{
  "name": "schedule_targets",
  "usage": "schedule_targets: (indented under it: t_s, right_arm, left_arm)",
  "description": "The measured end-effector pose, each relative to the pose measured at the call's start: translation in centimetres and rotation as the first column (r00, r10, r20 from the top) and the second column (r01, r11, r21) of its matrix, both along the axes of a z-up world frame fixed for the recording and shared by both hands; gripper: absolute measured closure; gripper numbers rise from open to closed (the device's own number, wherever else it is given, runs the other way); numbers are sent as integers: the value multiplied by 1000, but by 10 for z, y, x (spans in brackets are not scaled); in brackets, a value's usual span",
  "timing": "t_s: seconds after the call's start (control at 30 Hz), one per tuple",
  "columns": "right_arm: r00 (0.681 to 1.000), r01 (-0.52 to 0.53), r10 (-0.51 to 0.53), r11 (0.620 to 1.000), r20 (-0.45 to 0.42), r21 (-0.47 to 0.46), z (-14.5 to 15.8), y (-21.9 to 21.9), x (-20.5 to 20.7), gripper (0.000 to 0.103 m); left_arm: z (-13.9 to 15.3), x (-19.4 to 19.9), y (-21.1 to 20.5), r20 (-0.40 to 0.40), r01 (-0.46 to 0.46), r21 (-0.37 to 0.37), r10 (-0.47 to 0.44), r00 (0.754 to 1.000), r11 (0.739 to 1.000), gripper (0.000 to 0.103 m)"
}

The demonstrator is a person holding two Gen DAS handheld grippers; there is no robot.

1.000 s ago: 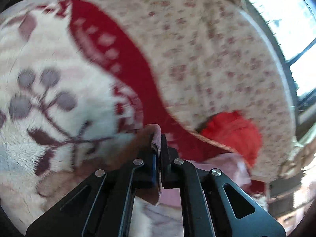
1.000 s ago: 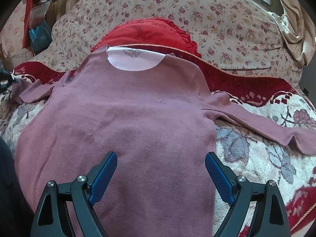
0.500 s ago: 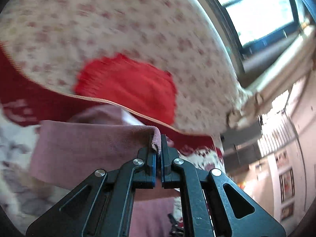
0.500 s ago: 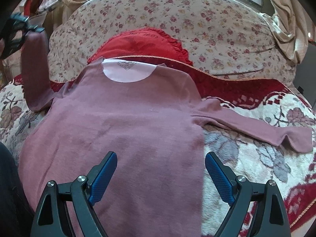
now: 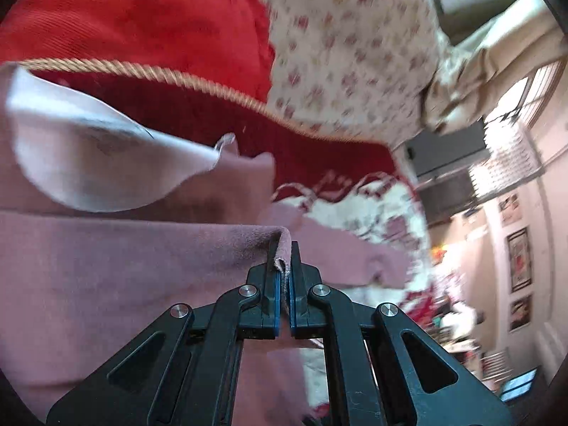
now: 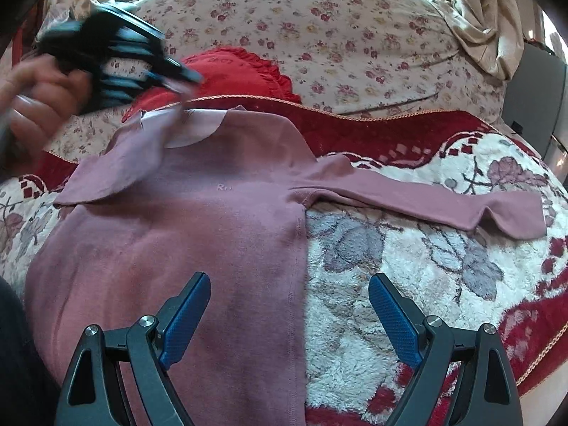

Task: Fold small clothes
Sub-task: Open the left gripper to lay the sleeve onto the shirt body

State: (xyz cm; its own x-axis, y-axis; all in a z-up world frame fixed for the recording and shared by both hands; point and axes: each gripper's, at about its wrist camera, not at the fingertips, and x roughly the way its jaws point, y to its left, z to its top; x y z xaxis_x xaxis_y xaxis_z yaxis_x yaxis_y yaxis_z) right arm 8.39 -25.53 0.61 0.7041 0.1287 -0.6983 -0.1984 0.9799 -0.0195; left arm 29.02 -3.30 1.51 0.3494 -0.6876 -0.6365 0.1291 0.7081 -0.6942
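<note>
A mauve long-sleeved shirt (image 6: pixel 198 234) lies face up on a fleece blanket, collar toward the sofa back. My left gripper (image 5: pixel 283 248) is shut on the cuff of the shirt's left sleeve (image 5: pixel 142 248) and holds it over the chest, near the pale collar lining (image 5: pixel 88 167). In the right wrist view that gripper (image 6: pixel 184 74) appears blurred above the collar, held by a hand (image 6: pixel 32 106), with the sleeve (image 6: pixel 120 163) trailing below. My right gripper (image 6: pixel 289 294) stands open over the shirt's lower right hem, with nothing between its pads. The right sleeve (image 6: pixel 426 200) lies stretched out to the right.
A red ruffled cushion (image 6: pixel 230 71) rests against the floral sofa back (image 6: pixel 337 28) behind the collar. The white and red flowered blanket (image 6: pixel 408 266) covers the seat. A beige cloth (image 6: pixel 479 17) hangs at the top right. Shelves and wall pictures (image 5: pixel 518 259) stand at the room's far side.
My left gripper has swept the left sleeve up off the blanket and rightward across the shirt to above the collar. The right gripper has shifted slightly right and stays open.
</note>
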Motion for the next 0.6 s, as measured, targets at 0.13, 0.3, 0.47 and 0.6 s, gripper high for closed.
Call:
schedule_targets:
  t_s: [0.13, 0.3, 0.47, 0.6]
  right_arm:
    - [1000, -10, 10, 1000, -4, -25, -4, 4, 2, 13]
    - [1000, -1, 1, 1000, 24, 2, 2, 5, 11, 13]
    - [995, -22, 16, 998, 99, 56, 37, 0, 60, 13]
    - [981, -150, 137, 985, 137, 90, 46, 0, 123, 15]
  left_arm:
    - [-31, 12, -15, -4, 11, 24, -11, 1000, 1000, 101]
    - [-47, 18, -10, -32, 1, -13, -1, 999, 1000, 101]
    - [-14, -12, 30, 52, -6, 7, 5, 999, 1000, 74]
    - [-1, -50, 87, 98, -60, 103, 49, 994, 993, 71]
